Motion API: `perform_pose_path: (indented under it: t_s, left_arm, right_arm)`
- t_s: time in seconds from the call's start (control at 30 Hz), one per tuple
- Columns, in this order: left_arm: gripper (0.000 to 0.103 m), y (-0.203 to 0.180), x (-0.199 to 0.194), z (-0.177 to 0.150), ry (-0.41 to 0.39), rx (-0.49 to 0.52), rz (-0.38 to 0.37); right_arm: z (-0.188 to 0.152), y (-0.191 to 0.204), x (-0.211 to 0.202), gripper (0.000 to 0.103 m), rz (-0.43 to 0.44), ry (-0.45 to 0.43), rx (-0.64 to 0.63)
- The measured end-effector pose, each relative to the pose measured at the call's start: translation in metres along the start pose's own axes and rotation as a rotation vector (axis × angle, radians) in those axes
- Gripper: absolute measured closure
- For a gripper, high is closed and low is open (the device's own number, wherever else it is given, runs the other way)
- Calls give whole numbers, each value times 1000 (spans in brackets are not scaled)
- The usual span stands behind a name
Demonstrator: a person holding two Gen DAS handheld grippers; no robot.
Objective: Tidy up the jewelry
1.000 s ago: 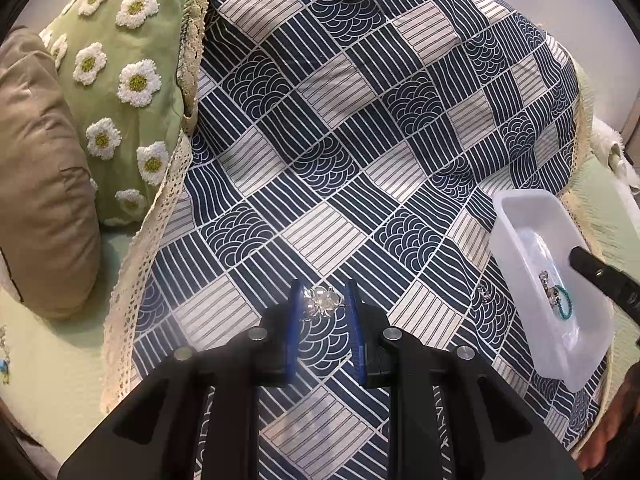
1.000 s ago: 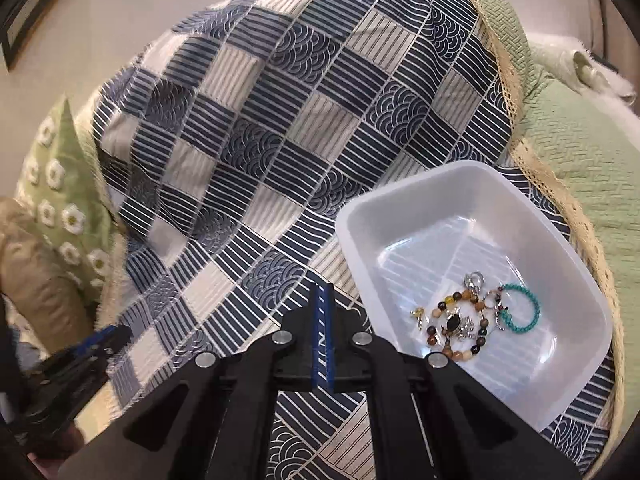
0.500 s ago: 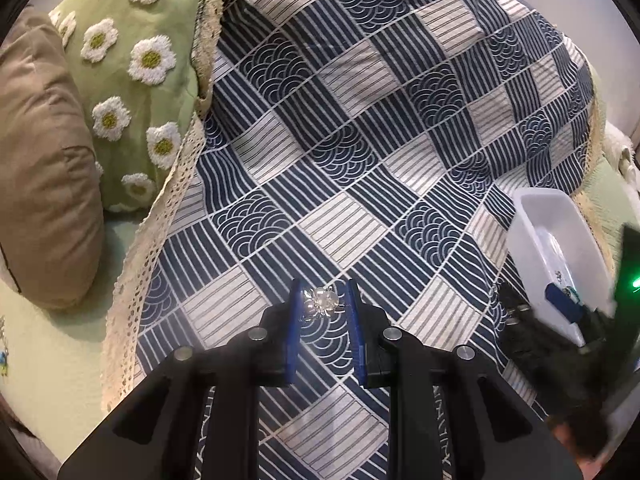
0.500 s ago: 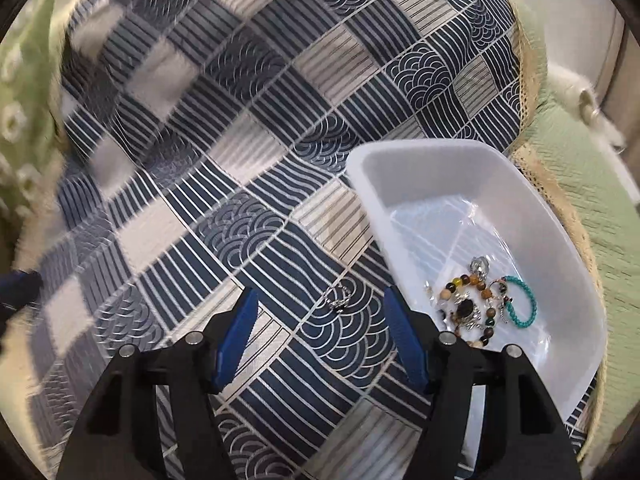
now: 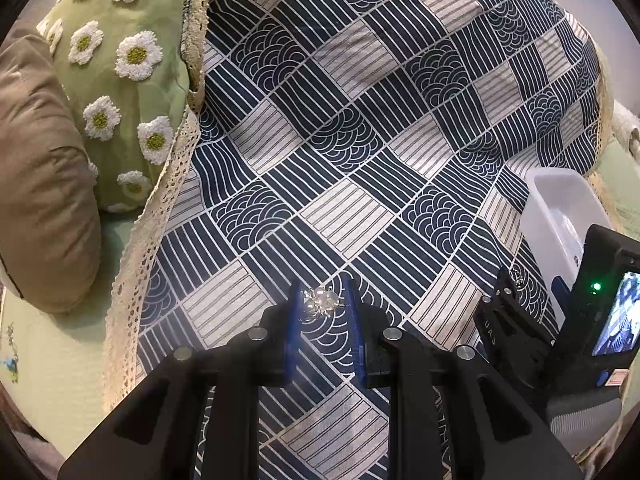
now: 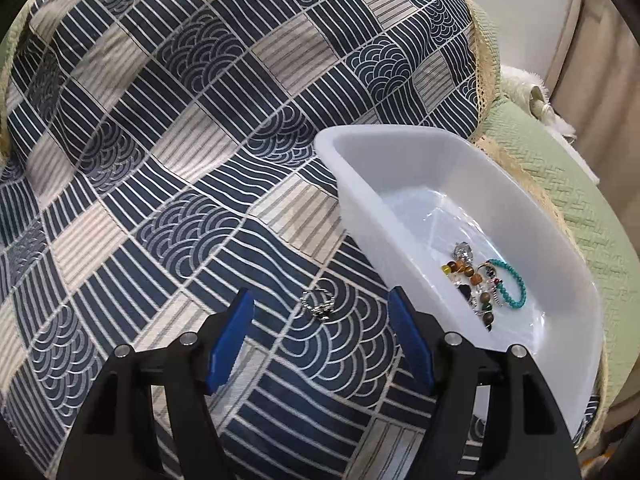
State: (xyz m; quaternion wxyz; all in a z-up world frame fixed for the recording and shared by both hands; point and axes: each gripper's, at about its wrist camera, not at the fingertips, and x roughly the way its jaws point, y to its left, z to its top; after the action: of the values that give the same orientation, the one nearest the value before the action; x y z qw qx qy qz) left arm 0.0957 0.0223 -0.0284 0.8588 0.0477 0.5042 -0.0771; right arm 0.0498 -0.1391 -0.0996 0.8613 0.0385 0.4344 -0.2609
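My left gripper [image 5: 322, 306] is shut on a silver pearl brooch [image 5: 321, 303], held at its blue fingertips just above the patterned cloth. My right gripper [image 6: 320, 308] is open wide, its blue pads either side of a small silver ring [image 6: 318, 303] that lies on the cloth. The ring also shows in the left wrist view [image 5: 517, 279] by the right gripper's body. A white plastic tray [image 6: 400, 136] sits right of the ring; it holds a brown bead bracelet [image 6: 472, 276], a turquoise bracelet [image 6: 510, 284] and small silver pieces.
The navy and cream checked cloth [image 5: 360, 120] with a lace edge covers a rounded cushion. A green daisy pillow [image 5: 120, 80] and a tan pillow [image 5: 40, 180] lie to the left. The tray [image 5: 556, 216] stands at the cloth's right edge, on green bedding [image 6: 560, 184].
My right gripper has opened from shut, dropped lower and moved over the ring beside the tray. My left gripper still holds the brooch and has shifted slightly.
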Motion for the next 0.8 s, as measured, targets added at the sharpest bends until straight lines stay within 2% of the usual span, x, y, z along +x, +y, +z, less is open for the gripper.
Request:
perform_pose_path:
  t_s: [0.3,0.47,0.57,0.6,0.67,0.73,0.8]
  left_arm:
    - [83,-4,1,-1,5,9,3]
    - [83,-6,2,-2,8,20,2]
    - [83,-8,2,-2,8,26,3]
    - [83,-8,2,-2,8,29,3]
    - [83,-9,3,-2,9,34,3]
    - [83,-9,3,-1,9,39,1]
    - [83,-9,4,-1,9,40,2]
  right_arm:
    - [-1,1,25,36,14,82,45]
    - [5,0,36,37,29,87,85]
    - [5,-2,39,41,62,93,106]
    - [6,-1,38,49,73,93,104]
    - [7,1,37,57,96,92,100]
    - [8,2,38,57,103,91,105]
    - [10,0,39,61,115,92,120]
